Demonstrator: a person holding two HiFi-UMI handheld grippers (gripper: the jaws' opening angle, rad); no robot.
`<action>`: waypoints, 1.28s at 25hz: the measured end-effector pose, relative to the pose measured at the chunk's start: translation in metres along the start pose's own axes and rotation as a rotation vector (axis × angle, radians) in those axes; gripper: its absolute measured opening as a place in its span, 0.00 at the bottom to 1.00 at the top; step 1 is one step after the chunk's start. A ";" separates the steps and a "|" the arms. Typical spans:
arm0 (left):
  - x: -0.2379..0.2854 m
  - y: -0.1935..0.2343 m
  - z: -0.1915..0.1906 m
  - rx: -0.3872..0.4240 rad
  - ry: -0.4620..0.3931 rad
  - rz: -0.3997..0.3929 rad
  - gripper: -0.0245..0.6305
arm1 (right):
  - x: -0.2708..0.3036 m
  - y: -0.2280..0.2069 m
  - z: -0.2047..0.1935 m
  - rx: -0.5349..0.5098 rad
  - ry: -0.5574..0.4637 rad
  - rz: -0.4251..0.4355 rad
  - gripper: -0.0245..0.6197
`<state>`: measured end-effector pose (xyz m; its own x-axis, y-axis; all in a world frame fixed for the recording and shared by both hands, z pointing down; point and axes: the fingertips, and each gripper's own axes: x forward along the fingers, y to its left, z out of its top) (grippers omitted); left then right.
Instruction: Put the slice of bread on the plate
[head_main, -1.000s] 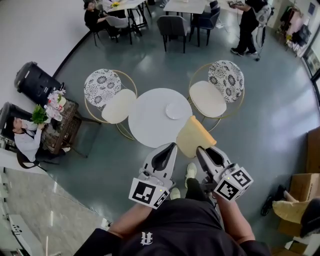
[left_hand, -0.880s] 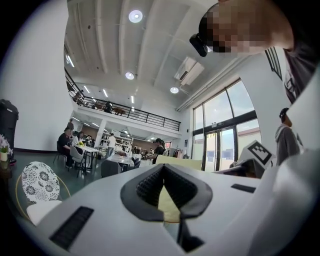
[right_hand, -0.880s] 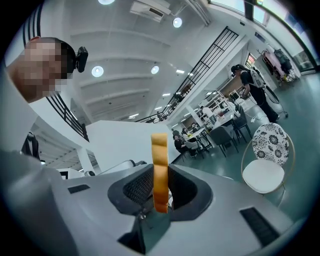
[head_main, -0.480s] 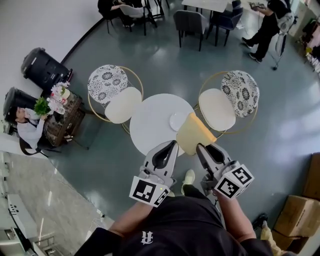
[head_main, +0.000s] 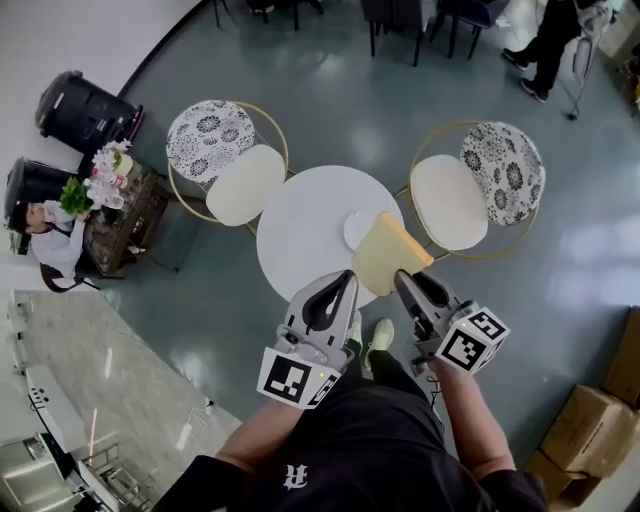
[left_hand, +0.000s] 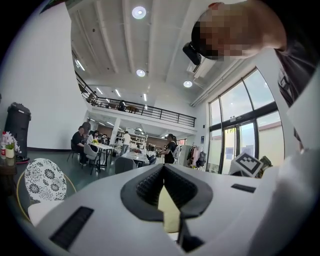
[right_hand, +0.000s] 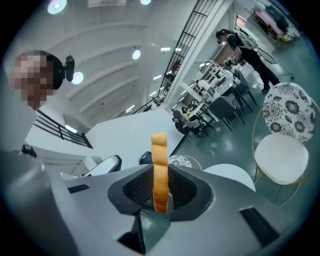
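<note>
At the left, a gold-framed chair with a cream cushion and a black-and-white patterned back (head_main: 238, 185) stands just beside a round white table (head_main: 300, 240). Nearer the person, the left gripper (head_main: 344, 282) hangs over the table's near edge. Its jaws meet at the tips with nothing gripped between them. A small round white plate (head_main: 356, 228) sits on the right part of the tabletop. A pale yellow square slice of bread with a tan crust (head_main: 388, 255) is off the plate and in the air over the table's near right edge. In the head view its far corner overlaps the plate's rim. The right gripper (head_main: 404, 280) clamps the slice by its near edge, pads pressed on both faces. A second matching chair (head_main: 450, 200) stands beside the table at the right.
</note>
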<state>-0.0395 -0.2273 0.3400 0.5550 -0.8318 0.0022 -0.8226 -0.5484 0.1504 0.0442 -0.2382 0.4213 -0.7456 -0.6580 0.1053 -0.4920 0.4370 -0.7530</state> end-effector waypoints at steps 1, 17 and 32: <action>0.004 0.005 -0.005 -0.010 0.007 -0.004 0.04 | 0.006 -0.010 -0.002 0.036 -0.008 -0.010 0.17; 0.042 0.075 -0.122 -0.067 0.099 -0.039 0.05 | 0.106 -0.202 -0.117 0.313 0.076 -0.175 0.17; 0.056 0.103 -0.191 -0.076 0.141 -0.018 0.05 | 0.150 -0.275 -0.159 0.370 0.106 -0.209 0.17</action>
<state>-0.0695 -0.3138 0.5439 0.5857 -0.7990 0.1365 -0.8036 -0.5504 0.2264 -0.0037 -0.3602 0.7476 -0.6989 -0.6336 0.3318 -0.4573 0.0392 -0.8884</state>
